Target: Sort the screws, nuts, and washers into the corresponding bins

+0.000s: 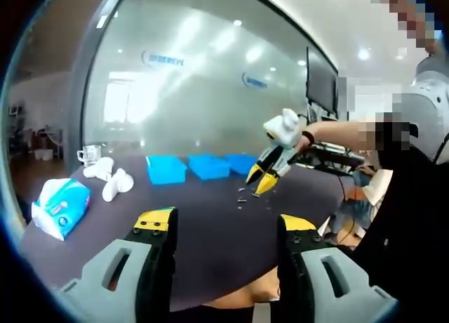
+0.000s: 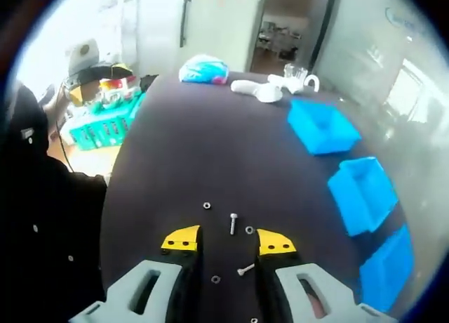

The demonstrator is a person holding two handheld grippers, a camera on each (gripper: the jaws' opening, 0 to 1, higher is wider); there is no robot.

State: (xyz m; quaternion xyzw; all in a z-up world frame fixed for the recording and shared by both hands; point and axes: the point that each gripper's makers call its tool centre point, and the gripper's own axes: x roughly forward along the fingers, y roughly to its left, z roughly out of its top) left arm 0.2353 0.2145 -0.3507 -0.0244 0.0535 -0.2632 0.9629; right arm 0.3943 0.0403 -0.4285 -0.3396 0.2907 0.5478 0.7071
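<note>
On the left side of the left gripper view a blue tissue pack (image 1: pixel 62 207) lies at the edge of the dark table (image 1: pixel 210 232), with white objects (image 1: pixel 112 179) and a glass mug (image 1: pixel 89 154) just behind it. Along the far side sit three blue bins (image 1: pixel 200 167) in a row. The left hand-held gripper (image 1: pixel 224 228) hangs above the table, its yellow-tipped jaws spread wide, nothing between them. Further right, the right hand-held gripper (image 1: pixel 258 182) points down at a small scatter of hardware (image 1: pixel 242 195) on the table, a person's hand (image 1: pixel 298 137) on its white body. Over in the right gripper view, green baskets (image 2: pixel 105 126) stand off the table's left edge. The right hand-held gripper (image 2: pixel 228 242) is down low, jaws parted and empty, with a screw (image 2: pixel 233 223) lying on the table between the tips. A nut (image 2: pixel 207 205) sits just to the left of it, a washer (image 2: pixel 249 230) just to the right, and a second screw (image 2: pixel 245 269) lies lower between the jaws. The bins (image 2: pixel 365 193) run along the right edge, well apart from the hardware.
</note>
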